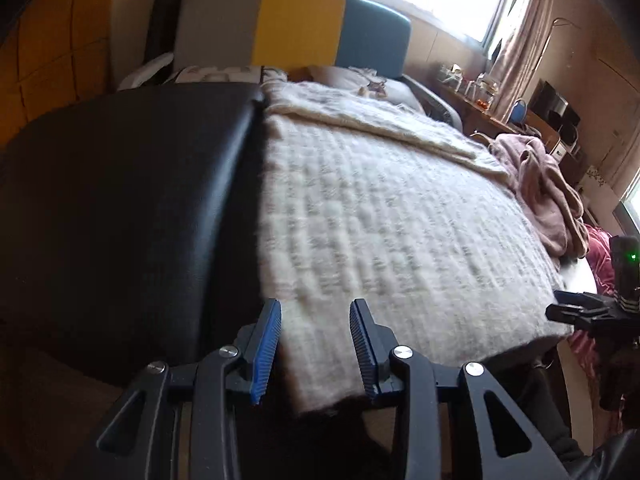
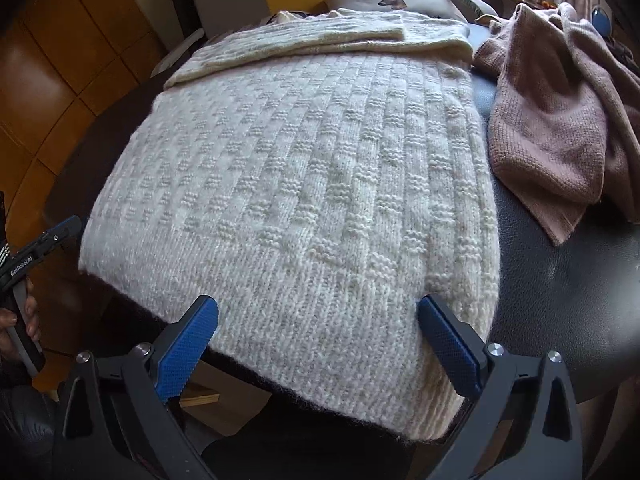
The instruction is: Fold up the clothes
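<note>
1. We see the cream sweater [image 2: 304, 184] flat on the dark table [image 2: 560, 288], its length running away from us.
2. Both grippers, left gripper [image 1: 316, 344] and right gripper [image 2: 316, 348], stand spread and empty at its near hem, the right more squarely.

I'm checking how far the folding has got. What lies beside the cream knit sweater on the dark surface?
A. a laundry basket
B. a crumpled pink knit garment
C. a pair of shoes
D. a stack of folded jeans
B: a crumpled pink knit garment lies beside the cream knit sweater.
</note>
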The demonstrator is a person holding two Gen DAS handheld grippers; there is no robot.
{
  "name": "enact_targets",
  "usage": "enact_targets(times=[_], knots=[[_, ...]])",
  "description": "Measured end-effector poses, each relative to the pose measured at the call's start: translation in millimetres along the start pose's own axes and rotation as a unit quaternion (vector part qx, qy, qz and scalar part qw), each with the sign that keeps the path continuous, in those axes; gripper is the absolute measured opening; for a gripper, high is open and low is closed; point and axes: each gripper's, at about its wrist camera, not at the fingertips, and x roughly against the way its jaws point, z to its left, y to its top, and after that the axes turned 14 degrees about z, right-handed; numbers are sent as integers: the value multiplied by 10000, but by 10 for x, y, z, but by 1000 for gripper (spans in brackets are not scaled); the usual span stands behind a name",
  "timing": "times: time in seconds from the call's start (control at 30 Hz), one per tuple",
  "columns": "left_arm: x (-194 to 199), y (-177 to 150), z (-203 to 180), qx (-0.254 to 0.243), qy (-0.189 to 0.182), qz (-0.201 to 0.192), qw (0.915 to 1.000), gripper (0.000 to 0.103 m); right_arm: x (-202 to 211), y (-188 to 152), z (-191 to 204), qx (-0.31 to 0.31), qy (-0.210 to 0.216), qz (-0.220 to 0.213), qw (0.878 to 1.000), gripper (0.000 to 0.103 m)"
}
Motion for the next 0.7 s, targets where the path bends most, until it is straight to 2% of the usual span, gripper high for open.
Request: enact_targets(times=[0.23,0.37,0.43,0.57,0.7], knots=[[-132,13,264,551,-362,138,9977,36,25,-54,17,92,33,11,10000,103],[-258,39,177,458,-186,234,9985,36,58,-104,-23,198,49,-40,9998,103],[-279,40,102,311,-28,237,9992,36,47,-116,19,310,-70,-8,9995,103],[-239,30,-154,-326,693,21,9971,36,65,-104,80,324,-274,30,9991,103],[-112,70,-277,-482,1031,-389,9927,36,230,-45,165,301,-239,-325,9987,103]])
